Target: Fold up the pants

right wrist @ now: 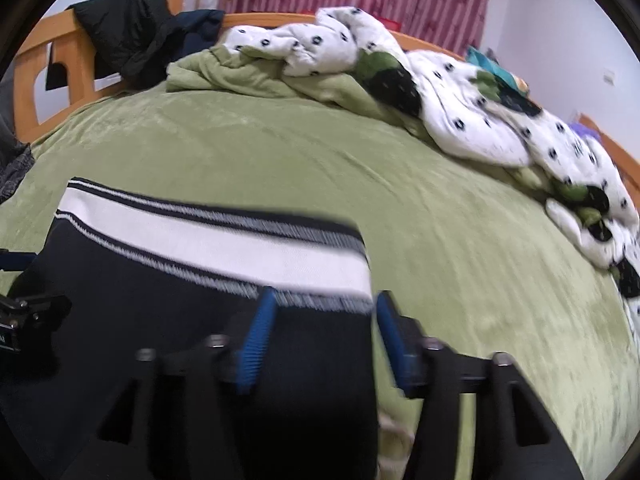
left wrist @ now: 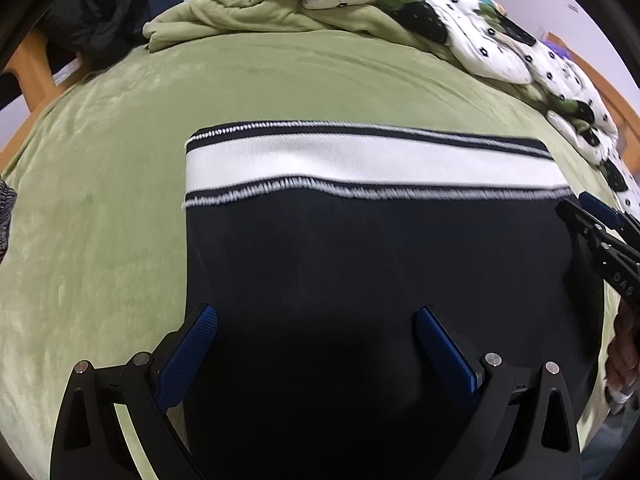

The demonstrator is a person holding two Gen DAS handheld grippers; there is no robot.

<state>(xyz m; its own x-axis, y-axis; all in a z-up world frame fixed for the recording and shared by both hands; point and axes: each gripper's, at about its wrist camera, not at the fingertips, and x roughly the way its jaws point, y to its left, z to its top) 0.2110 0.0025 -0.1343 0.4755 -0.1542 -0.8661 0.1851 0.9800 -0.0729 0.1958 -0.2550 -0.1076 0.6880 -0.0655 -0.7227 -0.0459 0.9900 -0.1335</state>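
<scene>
The folded dark navy pants (left wrist: 360, 260) lie flat on the green bed cover (left wrist: 100, 200), with a white band edged in stitched stripes along their far side. My left gripper (left wrist: 316, 314) stands wide open over the near part of the pants, its blue pads (left wrist: 192, 352) apart and nothing pinched. In the right wrist view, the pants (right wrist: 160, 320) fill the lower left. My right gripper (right wrist: 326, 296) is open at their right edge, just below the band, and the cloth lies between the pads unpinched. The right gripper (left wrist: 592, 216) also shows at the pants' right side.
A rumpled white quilt with black flowers (right wrist: 480, 112) and a bunched green blanket (right wrist: 224, 72) lie along the far side of the bed. A dark jacket (right wrist: 128, 32) hangs on the wooden bed frame (right wrist: 28, 80). Bare green cover (right wrist: 480, 260) stretches right of the pants. A hand (left wrist: 624, 352) shows at the right edge.
</scene>
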